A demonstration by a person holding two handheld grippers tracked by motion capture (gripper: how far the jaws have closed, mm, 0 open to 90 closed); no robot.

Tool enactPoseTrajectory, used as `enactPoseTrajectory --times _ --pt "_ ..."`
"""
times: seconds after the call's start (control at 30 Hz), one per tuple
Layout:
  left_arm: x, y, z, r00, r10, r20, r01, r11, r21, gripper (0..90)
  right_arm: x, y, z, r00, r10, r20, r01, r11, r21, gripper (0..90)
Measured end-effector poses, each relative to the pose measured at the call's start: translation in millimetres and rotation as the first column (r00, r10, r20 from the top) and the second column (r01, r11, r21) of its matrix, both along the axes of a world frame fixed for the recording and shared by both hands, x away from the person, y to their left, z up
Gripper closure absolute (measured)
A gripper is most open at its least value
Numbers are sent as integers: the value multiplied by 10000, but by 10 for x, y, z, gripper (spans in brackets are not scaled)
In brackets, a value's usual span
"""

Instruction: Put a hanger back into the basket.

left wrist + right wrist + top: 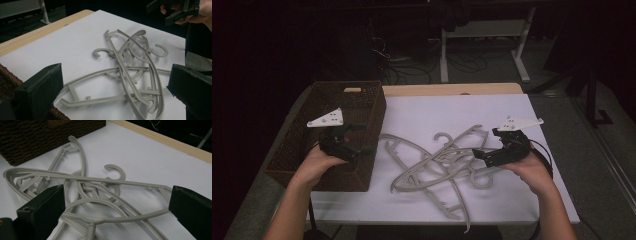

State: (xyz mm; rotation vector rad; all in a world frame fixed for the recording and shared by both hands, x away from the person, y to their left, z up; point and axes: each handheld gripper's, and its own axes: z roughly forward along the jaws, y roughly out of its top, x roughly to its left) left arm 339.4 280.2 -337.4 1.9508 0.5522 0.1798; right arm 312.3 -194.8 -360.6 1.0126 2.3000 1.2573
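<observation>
Several grey plastic hangers (447, 156) lie tangled in a pile on the white sheet (427, 110) at mid-table. A hand holds my left gripper (359, 143) over the right front part of a brown wicker basket (337, 177). It is open and points at the hangers (122, 72). Just right of the pile and slightly above it, my right gripper (487, 142) is open too. In the right gripper view its jaws stand wide apart over the hangers (95, 179), with nothing between them. The left gripper view also shows the right gripper (175, 12) far off, at the top right.
The basket (37, 135) takes up the table's left side, and its rim (7, 77) sits just under my left jaw. A wooden table edge (452, 89) runs along the back. Beyond it are dark floor, cables and a white desk frame (522, 45).
</observation>
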Motion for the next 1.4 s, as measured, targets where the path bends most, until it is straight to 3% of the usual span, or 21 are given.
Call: enactPoseTrajectory --times 0.23,0.53,0.77,0.8,0.93,1.07,1.1,1.23,1.27,1.3,1.33,1.37,1.4 --pt "-4 -139 37 9999 -112 24 112 9999 45 0 2 -28 4 10000 34 -90 -34 10000 55 2" --pt "18 -520 90 9989 -469 -13 469 9989 -29 0 67 -75 -35 9996 -58 -273 57 10000 -32 2" --pt "28 -842 17 9973 -717 -151 723 9965 428 0 83 -69 -58 9992 -199 -359 194 9997 -139 3" --pt "33 -891 9 9964 -821 -204 830 9955 464 47 86 -70 -67 9991 -204 -384 198 9997 -148 2" --pt "80 -1098 -63 9951 -941 -307 959 9933 648 75 90 -70 -72 9989 -218 -416 211 9996 -177 3" --pt "186 -1243 -189 9950 -877 -468 918 9913 941 259 100 -88 -94 9985 -270 -486 263 9995 -145 4" --pt "236 -1320 -270 9963 -755 -405 801 9886 1274 307 102 -92 -100 9983 -263 -515 257 9996 -129 4" --pt "301 -1402 -376 9961 -667 -586 754 9838 1628 503 102 -94 -107 9981 -264 -559 256 9996 -149 5" --pt "337 -1450 -449 9945 -712 -772 846 9788 1868 552 101 -94 -111 9980 -263 -570 255 9996 -151 5" --pt "337 -1450 -449 9945 -712 -772 846 9788 1868 605 101 -94 -112 9980 -260 -579 252 9996 -146 5" --pt "370 -1502 -537 9918 -716 -1056 935 9711 2195 648 102 -94 -114 9980 -259 -580 251 9996 -135 5" --pt "370 -1502 -537 9918 -716 -1056 935 9711 2195 685 103 -94 -115 9979 -275 -586 267 9995 -146 5" --pt "384 -1525 -585 9910 -637 -1179 911 9656 2436 685 103 -94 -115 9979 -275 -586 267 9995 -146 5"
